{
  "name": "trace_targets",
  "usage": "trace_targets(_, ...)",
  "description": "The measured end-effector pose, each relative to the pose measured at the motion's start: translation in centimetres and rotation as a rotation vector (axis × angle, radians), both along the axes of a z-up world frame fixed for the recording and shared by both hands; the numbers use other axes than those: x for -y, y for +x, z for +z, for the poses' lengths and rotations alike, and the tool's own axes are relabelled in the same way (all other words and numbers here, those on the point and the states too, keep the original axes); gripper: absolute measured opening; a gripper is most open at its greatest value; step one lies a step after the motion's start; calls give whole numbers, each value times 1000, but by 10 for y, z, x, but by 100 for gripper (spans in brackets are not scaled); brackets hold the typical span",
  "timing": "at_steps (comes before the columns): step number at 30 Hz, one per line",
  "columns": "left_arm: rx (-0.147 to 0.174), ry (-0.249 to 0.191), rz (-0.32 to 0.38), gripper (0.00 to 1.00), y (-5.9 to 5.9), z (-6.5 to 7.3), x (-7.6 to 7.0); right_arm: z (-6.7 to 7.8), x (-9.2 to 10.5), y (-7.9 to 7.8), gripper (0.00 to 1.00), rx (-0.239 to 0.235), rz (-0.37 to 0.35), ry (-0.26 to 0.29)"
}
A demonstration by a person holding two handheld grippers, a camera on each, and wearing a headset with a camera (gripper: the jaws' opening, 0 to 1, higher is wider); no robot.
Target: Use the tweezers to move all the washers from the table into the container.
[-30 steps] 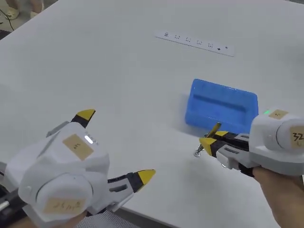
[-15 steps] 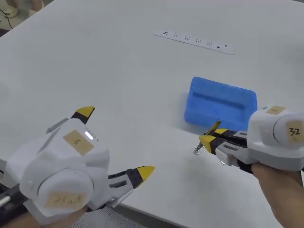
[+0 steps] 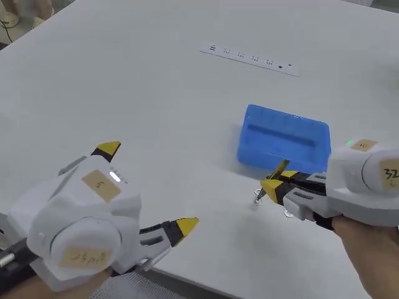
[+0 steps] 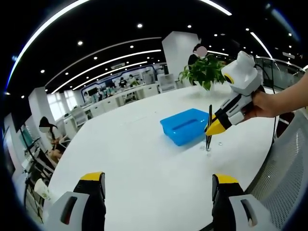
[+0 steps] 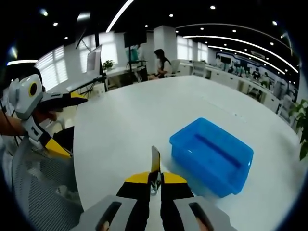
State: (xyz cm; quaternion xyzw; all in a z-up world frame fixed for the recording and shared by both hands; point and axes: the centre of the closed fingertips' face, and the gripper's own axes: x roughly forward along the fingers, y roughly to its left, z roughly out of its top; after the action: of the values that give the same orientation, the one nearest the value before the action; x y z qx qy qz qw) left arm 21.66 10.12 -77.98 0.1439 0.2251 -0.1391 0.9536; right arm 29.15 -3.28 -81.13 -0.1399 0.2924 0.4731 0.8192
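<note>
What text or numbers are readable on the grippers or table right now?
"32": handwritten on a tan sticker on the right gripper, which holds the tweezers; cut off at the picture's edge.
Two tan stickers on the left gripper: handwriting too blurred to read.
White strip on the table: marks too small to read.

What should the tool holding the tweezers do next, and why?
Probably ease the tips of the tweezers onto the washer lying beside them and pinch it: the right tool is shut on the tweezers, tips nearly at the table, and the blue container sits just beyond.
</note>
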Motion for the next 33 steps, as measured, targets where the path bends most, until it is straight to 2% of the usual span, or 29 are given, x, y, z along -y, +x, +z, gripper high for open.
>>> trace_targets(12,-8,4,-4,94,0,-2,0,20,1,-3,3,20,-11,24)
trace_targets(22,0,8,2,94,0,0,-1,37,-1,7,3,68,0,18)
trace_targets(33,-2,9,14,93,0,0,-4,46,4,22,3,107,-11,10)
